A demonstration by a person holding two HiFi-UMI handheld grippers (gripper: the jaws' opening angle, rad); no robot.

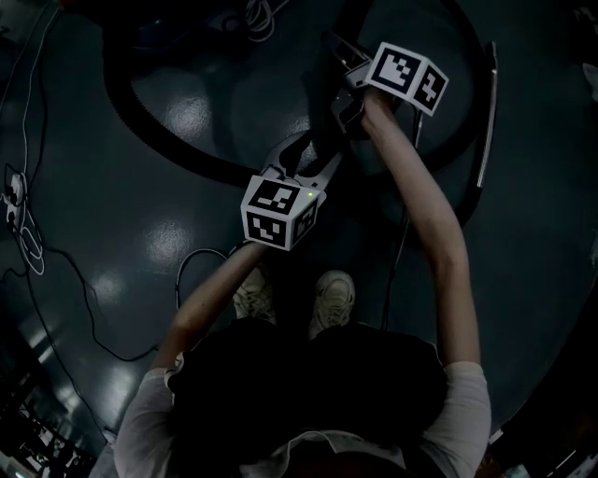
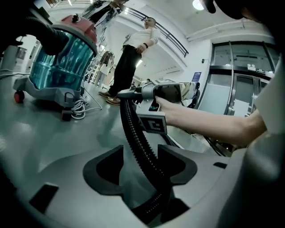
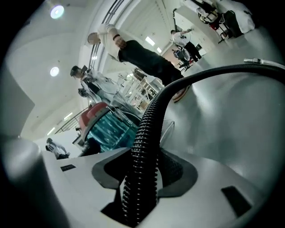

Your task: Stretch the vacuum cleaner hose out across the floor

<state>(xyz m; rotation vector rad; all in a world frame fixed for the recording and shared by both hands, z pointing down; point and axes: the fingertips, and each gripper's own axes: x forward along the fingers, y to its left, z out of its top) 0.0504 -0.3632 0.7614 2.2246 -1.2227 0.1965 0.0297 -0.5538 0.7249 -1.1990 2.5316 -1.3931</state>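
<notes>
The hose (image 1: 140,121) is clamped by the fingers of the left gripper (image 2: 140,151) and right gripper (image 3: 144,158); its loop on the floor (image 1: 187,233) is yet to be straightened.

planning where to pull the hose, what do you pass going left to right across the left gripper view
vacuum cleaner → standing person → glass doors

head view: dim, underexposed; hose (image 1: 140,121) barely separates from floor (image 1: 163,238), faint glare patches
gripper views: bright, ceiling lamps (image 3: 57,12) overhead
edges: strong fisheye bending, dark vignette corners
</notes>
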